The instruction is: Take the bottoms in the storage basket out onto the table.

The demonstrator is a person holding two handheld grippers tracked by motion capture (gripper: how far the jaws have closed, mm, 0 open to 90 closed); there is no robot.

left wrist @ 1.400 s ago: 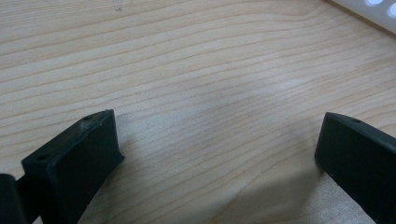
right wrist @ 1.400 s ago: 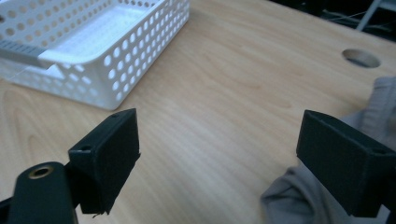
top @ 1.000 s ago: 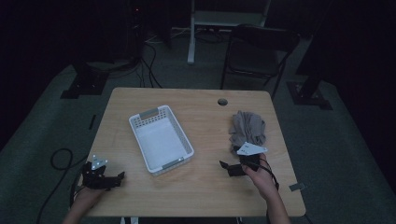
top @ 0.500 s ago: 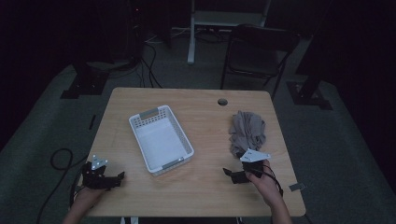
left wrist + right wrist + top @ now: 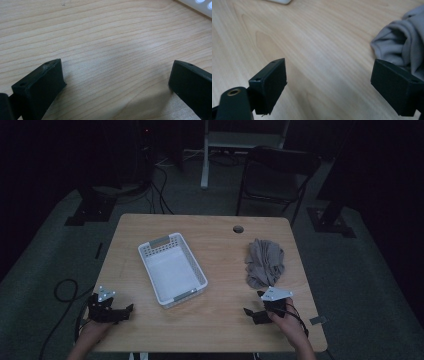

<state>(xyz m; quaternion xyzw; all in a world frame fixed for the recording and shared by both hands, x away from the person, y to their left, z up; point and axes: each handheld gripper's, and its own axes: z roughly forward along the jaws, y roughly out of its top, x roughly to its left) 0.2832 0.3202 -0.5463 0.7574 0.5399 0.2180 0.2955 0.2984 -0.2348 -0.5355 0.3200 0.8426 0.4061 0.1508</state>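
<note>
A crumpled grey cloth point(image 5: 264, 262) lies on the right side of the wooden table point(image 5: 220, 240). A white plastic basket point(image 5: 172, 268) stands empty left of centre, set at an angle. My right gripper point(image 5: 255, 312) rests near the front right edge, just in front of the cloth, with its jaws wide open. In the right gripper view the cloth point(image 5: 404, 48) lies just beyond the right jaw, with bare wood between the jaws point(image 5: 329, 82). My left gripper point(image 5: 120, 312) sits at the front left corner, open over bare wood point(image 5: 117, 80).
A round cable hole point(image 5: 238, 229) is in the table near its far edge. A dark chair point(image 5: 272, 175) and a desk frame point(image 5: 240, 145) stand beyond the table. A cable point(image 5: 62, 290) loops on the floor at the left.
My right gripper has drawn back from the cloth toward the front edge of the table and stands clear of it. The left gripper has stayed put.
</note>
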